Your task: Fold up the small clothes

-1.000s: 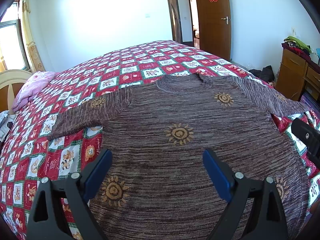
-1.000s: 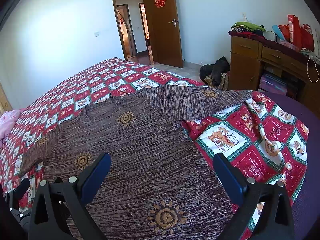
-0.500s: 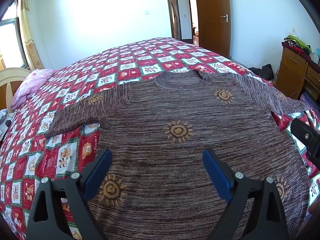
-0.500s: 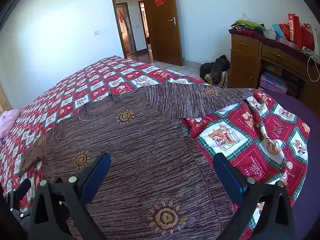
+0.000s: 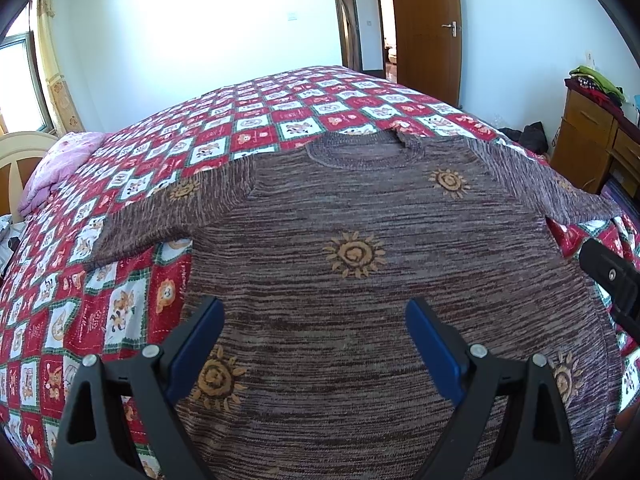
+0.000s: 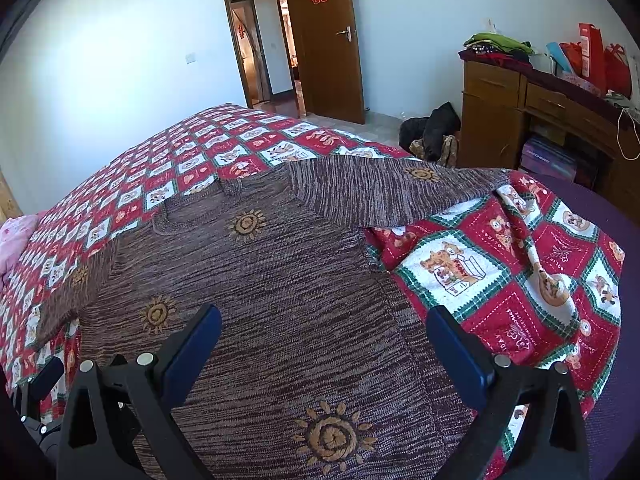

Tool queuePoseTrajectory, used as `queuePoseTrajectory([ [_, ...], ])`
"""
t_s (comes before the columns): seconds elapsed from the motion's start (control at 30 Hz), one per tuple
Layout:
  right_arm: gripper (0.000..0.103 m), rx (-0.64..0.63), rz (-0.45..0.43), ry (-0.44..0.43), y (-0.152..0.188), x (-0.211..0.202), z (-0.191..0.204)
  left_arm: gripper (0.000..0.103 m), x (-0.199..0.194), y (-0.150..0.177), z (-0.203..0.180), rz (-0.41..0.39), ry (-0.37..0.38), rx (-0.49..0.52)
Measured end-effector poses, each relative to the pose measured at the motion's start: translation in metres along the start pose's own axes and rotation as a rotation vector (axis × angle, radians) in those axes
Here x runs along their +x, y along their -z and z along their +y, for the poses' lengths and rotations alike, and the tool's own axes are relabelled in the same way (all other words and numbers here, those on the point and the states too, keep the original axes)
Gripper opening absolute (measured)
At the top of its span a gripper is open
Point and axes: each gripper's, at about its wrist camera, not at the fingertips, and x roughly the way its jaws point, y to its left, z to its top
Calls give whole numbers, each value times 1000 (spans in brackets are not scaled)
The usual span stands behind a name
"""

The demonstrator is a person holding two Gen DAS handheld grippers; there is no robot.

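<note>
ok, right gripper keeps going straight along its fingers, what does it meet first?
Most likely the brown sweater spread on the quilt: the open right gripper points down at its body, near its right edge. Depth is unclear, so the exact contact spot is a guess.

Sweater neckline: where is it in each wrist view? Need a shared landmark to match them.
Left wrist: neckline sits upper centre, above the open left gripper.
Right wrist: neckline sits left of centre, beyond the open right gripper, seen at a slant.
Shared landmark: the brown door with the red paper sign, top right in the left view, top centre in the right.
</note>
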Motion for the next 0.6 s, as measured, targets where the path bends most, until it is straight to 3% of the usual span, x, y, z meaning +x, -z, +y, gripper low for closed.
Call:
queuePoseTrajectory([
  [0.37, 102, 4, 42, -19, -9, 21, -10, 95, 19, -4, 11, 39, 30, -25],
  [0.53, 102, 74, 56, -74, -43, 40, -60, 95, 38, -11, 26, 78, 46, -75],
  [0.6, 95, 110, 40, -75, -60, 47, -88, 95, 45, -14, 32, 82, 46, -91],
])
